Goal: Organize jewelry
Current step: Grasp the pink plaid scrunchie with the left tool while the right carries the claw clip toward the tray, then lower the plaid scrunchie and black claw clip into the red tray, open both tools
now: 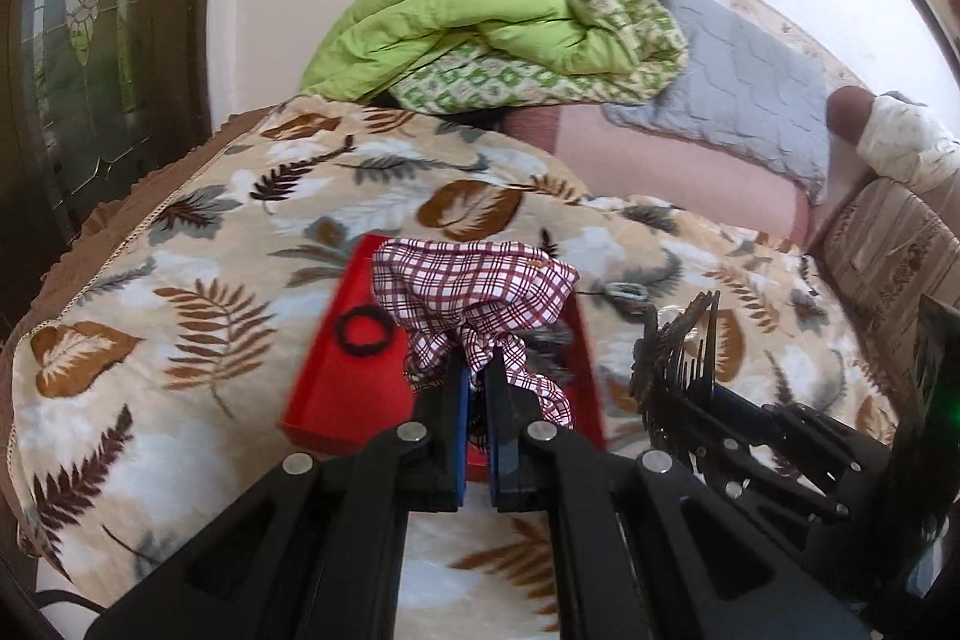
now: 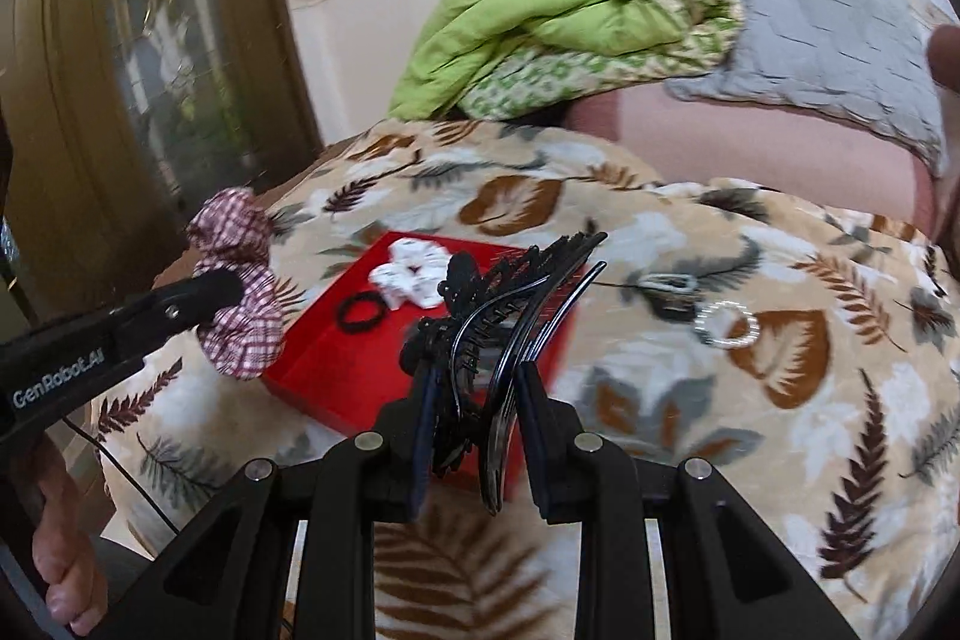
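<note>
Left wrist view: the left gripper [image 1: 478, 376] is clenched on a checked scrunchie [image 1: 480, 289], whose fabric bunches between the blue pads [image 1: 462, 400] and balloons out beyond the tips. The scrunchie hangs over a red tray [image 1: 348, 388] that lies on a leaf-print blanket [image 1: 180, 250]. A black hair tie [image 1: 365, 332] lies in the tray, on its left half. To the right of the tray, the right gripper [image 1: 690, 388] carries a black claw clip [image 1: 678, 346] with its teeth pointing up. Beyond the tray, a green quilt [image 1: 456, 22] is heaped against the wall, with a grey pillow [image 1: 738, 100] just right of it.

Right wrist view: the right gripper [image 2: 474, 400] is grasping the claw clip [image 2: 498, 304] between its fingers, which stand partly apart around the clip's body; the teeth fan out over the tray's [image 2: 336, 376] right side. In the tray lie the hair tie [image 2: 362, 313] and, behind it, a white scrunchie [image 2: 414, 274]. Left of the tray, the left gripper [image 2: 234, 289] holds the checked scrunchie [image 2: 240, 292] above the blanket [image 2: 720, 430]. Right of the tray, on the blanket, lie a beaded ring [image 2: 729, 328] and, beside it, a small clip [image 2: 672, 289] too blurred to make out. A hand [image 2: 60, 550] shows at the lower left edge.
</note>
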Demonstrator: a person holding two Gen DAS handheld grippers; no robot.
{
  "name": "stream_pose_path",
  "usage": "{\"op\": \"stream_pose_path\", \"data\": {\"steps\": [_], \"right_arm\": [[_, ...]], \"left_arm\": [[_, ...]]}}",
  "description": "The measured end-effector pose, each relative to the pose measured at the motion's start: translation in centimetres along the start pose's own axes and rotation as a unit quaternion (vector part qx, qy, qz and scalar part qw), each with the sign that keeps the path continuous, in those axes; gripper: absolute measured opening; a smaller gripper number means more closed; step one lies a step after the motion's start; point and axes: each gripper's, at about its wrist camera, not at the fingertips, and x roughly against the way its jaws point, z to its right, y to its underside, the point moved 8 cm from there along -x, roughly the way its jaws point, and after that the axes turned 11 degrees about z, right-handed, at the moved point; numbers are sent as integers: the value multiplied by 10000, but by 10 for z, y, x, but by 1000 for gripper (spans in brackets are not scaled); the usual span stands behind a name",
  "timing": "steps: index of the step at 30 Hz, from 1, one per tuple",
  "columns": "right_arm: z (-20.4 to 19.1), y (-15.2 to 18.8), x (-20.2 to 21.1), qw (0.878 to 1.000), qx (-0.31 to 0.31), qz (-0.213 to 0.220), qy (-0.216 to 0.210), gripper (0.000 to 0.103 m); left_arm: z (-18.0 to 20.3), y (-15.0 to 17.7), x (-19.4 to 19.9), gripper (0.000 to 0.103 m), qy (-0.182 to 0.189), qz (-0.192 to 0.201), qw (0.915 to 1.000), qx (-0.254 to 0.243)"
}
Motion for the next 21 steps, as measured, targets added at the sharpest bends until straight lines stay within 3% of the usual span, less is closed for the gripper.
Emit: {"op": "stream_pose_path", "data": {"steps": [12,21], "right_arm": [[-61,8,-73,9971,344,-392,-559,28],[-72,27,-112,9927,527,-730,-797,28]], "left_arm": [[-64,20,-66,4,34,-863,9961,151],[-81,41,-95,4,138,-1194,9924,264]]}}
